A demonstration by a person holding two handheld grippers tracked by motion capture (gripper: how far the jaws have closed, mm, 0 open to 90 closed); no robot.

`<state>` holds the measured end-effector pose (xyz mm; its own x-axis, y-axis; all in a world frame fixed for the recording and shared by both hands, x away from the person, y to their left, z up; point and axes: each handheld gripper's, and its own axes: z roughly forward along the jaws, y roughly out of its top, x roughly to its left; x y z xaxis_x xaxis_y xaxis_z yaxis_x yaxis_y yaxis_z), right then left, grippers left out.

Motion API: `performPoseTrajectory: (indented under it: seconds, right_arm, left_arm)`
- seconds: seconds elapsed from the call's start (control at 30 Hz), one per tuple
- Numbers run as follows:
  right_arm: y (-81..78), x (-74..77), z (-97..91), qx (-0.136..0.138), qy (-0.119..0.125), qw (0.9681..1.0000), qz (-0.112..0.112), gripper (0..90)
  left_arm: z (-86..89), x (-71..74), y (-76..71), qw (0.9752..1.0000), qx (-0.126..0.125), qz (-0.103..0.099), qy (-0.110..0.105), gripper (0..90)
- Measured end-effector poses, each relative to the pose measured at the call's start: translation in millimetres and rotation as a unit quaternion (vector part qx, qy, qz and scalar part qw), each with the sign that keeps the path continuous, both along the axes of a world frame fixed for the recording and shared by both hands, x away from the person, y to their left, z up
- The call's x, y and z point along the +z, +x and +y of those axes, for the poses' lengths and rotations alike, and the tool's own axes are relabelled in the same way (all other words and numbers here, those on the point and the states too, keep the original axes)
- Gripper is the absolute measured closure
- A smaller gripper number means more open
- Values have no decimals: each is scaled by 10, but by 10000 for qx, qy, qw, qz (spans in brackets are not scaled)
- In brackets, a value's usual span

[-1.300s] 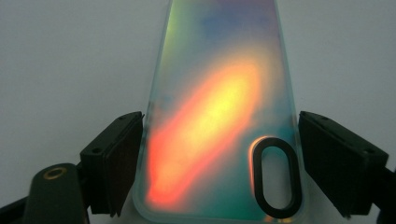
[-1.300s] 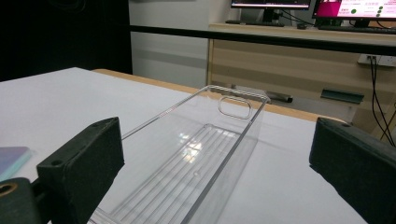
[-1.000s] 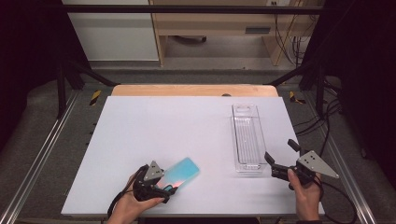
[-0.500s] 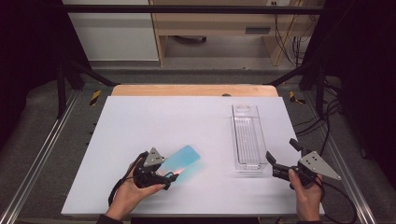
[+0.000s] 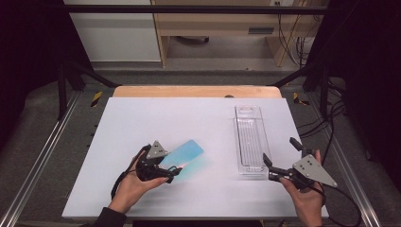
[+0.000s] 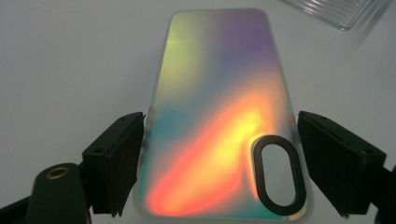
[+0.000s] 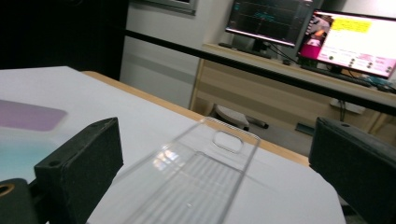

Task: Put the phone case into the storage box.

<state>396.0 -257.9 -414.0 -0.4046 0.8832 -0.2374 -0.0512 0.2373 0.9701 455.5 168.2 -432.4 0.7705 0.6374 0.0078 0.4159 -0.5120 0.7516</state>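
Note:
An iridescent phone case [image 5: 185, 152] [image 6: 215, 93] hangs tilted above the white table, throwing a bluish glow on the board beneath it. My left gripper [image 5: 172, 171] [image 6: 219, 154] is shut on the case's camera-hole end, one pad on each long edge. A clear plastic tray [image 5: 249, 137] [image 7: 224, 140] lies lengthwise on the right half of the table. At the tray's near end my right gripper [image 5: 280, 151] [image 7: 215, 172] is open, its jaws wide apart with nothing between the pads. The case also appears as a purple patch [image 7: 28, 116] far left in the right gripper view.
The white board [image 5: 142, 118] ends in a wooden strip [image 5: 189, 91] at the far side. Metal rails [image 5: 42, 156] run along both sides and cables [image 5: 326, 127] lie right of the table. Monitors [image 7: 355, 42] stand on a bench beyond.
The left hand has lifted the phone case off the table and carried it a little farther away. The right gripper has risen slightly near the tray's near end, still open.

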Motion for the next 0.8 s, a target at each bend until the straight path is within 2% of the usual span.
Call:
performPoseTrajectory:
  seconds: [0.13,0.23,0.27,0.3,0.33,0.37,0.43,0.5,0.7,0.77,0.8]
  right_arm:
    - [-84,70,275,214,-484,9986,-80,38]
    - [-118,84,463,356,-838,9957,-167,43]
    - [-118,99,585,473,-1024,9935,-176,47]
    - [-118,99,585,473,-1024,9935,-176,47]
    - [-99,123,708,554,-1168,9915,-176,47]
    - [-99,123,708,554,-1168,9915,-176,47]
    - [-80,154,837,702,-1285,9891,-168,48]
    - [-55,178,965,722,-1492,9859,-221,53]
    - [63,155,1250,914,-1766,9800,-69,58]
    - [83,140,1331,960,-1890,9773,-49,60]
    - [88,134,1404,1047,-1974,9747,-2,60]
  left_arm:
    - [37,78,17,10000,2,-6,10,170]
    - [69,165,39,10000,38,-39,41,170]
    - [92,226,57,10000,54,-38,6,170]
    - [92,226,57,10000,54,-38,6,170]
    - [115,282,79,10000,51,-24,-14,170]
    - [115,282,79,10000,51,-24,-14,170]
    - [141,331,95,10000,52,1,-67,170]
    - [155,355,101,10000,66,12,-49,170]
    - [188,432,79,10000,38,-46,-35,170]
    - [203,468,73,10000,49,-55,-42,170]
    - [209,485,74,10000,44,-56,-47,170]
